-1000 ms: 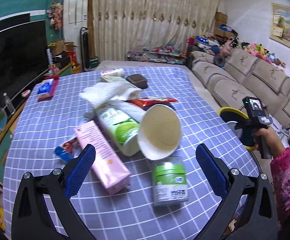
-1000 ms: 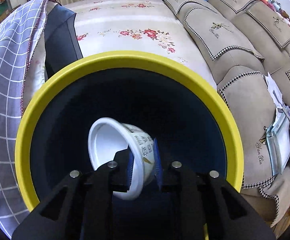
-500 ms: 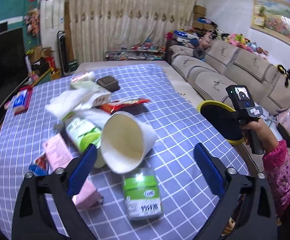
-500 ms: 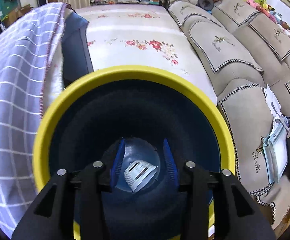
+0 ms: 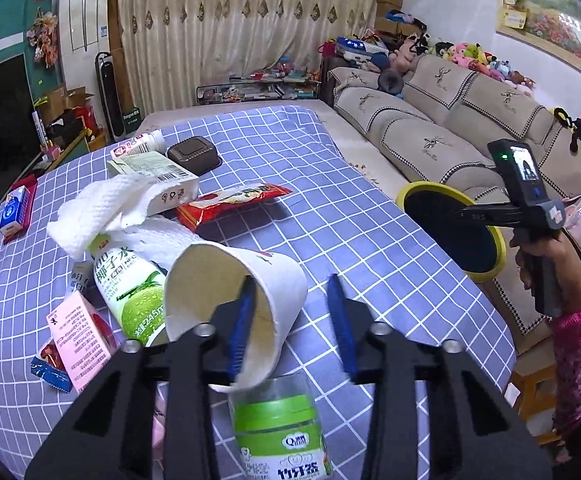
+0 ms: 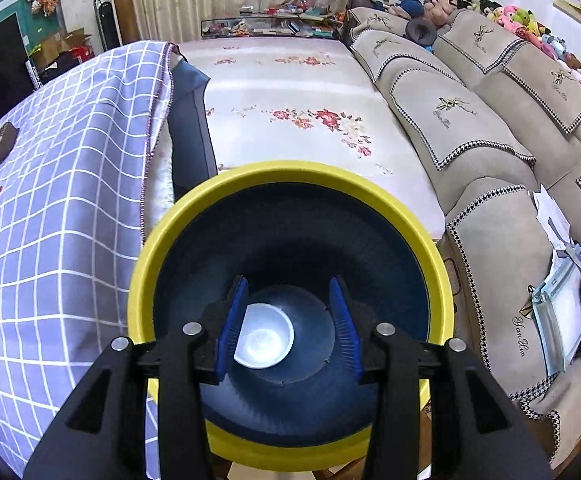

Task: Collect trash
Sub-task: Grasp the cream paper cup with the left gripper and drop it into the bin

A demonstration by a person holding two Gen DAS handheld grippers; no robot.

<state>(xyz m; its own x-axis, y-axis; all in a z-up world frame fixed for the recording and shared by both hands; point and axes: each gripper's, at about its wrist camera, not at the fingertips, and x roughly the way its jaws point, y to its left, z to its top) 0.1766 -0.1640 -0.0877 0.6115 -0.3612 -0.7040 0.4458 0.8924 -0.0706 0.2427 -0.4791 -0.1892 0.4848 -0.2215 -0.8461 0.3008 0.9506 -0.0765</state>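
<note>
One white bowl (image 6: 264,336) lies in the yellow-rimmed dark bin (image 6: 290,176); right gripper (image 6: 288,326) open, empty. Left gripper (image 5: 292,324), closing, straddles white paper cup's (image 5: 234,284) wall; table litter remains.

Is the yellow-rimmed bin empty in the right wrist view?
No: a white bowl lies at the bottom of the yellow-rimmed bin.

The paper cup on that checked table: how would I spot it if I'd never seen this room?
Start at the purple checked tablecloth and go to the litter pile at its near end. The white paper cup lies on its side between a green-labelled drink bottle and a green-lidded jar. Only it shows a wide, empty, cream-coloured mouth.
</note>
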